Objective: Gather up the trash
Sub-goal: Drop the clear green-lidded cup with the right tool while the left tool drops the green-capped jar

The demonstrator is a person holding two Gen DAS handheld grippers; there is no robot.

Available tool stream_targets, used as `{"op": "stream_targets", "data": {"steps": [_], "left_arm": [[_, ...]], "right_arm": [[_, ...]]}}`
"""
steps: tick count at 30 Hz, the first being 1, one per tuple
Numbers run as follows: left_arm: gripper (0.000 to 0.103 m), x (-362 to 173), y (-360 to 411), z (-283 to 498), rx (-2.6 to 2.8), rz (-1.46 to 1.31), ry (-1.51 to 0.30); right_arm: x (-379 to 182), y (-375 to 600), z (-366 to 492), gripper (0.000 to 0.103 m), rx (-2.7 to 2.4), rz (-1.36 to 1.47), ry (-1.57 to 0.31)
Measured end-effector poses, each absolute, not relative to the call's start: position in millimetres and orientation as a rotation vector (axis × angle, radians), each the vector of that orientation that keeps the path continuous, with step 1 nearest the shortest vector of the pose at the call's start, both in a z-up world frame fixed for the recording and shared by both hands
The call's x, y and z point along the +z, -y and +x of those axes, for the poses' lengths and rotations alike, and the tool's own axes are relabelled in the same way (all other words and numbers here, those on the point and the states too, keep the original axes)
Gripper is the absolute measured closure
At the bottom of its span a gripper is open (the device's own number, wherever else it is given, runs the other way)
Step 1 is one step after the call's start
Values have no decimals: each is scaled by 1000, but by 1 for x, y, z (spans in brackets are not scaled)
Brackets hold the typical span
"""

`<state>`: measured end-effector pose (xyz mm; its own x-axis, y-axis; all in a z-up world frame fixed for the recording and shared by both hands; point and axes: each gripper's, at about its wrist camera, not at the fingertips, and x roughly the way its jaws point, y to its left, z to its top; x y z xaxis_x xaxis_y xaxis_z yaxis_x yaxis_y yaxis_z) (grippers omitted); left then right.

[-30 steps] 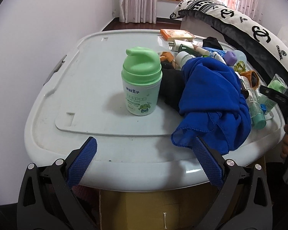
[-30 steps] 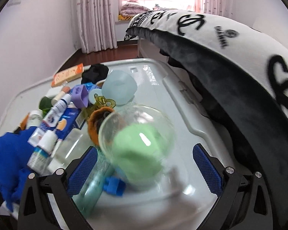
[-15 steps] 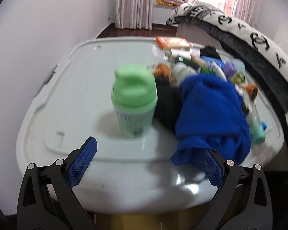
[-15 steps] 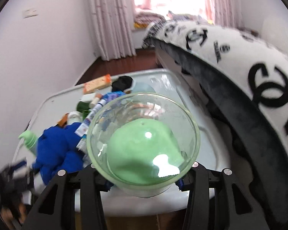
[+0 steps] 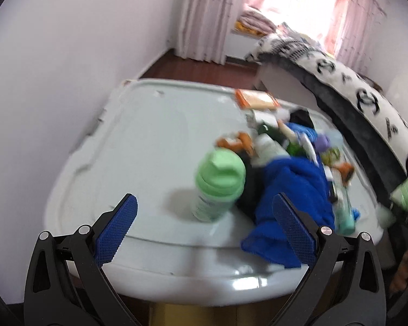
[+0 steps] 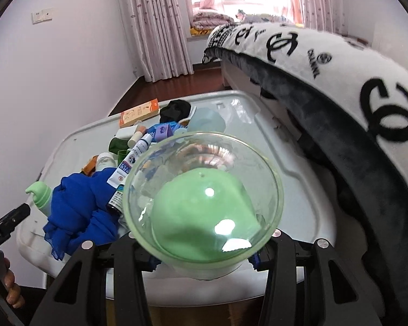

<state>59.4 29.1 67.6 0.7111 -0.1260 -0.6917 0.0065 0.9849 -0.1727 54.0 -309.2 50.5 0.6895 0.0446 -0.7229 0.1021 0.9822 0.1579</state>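
Note:
My right gripper [image 6: 204, 260] is shut on a clear plastic cup [image 6: 204, 190] with a green piece inside; it is held tilted above the white storage-box lid [image 6: 293, 163], and its pads are mostly hidden under it. The same cup [image 5: 406, 195] shows small and blurred at the right edge of the left wrist view. My left gripper [image 5: 204, 202] stands open over the lid's near edge [image 5: 149, 141], with nothing between its blue pads [image 5: 117, 225]. Just beyond it stand a green pump bottle [image 5: 219, 184] and a crumpled blue cloth [image 5: 293, 190].
A heap of tubes, small bottles and a purple cap [image 6: 163, 131] covers the lid's right half, with an orange box [image 5: 255, 100] at the back. A bed with a black-and-white blanket [image 6: 340, 81] runs along the right. A person's hand [image 6: 11, 288] shows at lower left.
The right gripper closed on the clear cup and lifted it off the lid. The left gripper drew up and back; the green bottle and cloth now sit farther right in its view.

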Motion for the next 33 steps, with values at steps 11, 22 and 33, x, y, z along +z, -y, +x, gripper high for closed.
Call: {"op": "stream_targets", "data": {"steps": [11,22,33], "left_arm": [[8,19,-6,118,21,-152,-835],[55,23,-7,98,-20,-95,-828],[55,78,15,-23,-202,-18,-909]], "right_arm": [[43,298,53,56,-51,133,-809],[41,290,52,56,-56,102,-799],[71,271,-25,56,192,105,-805]]}}
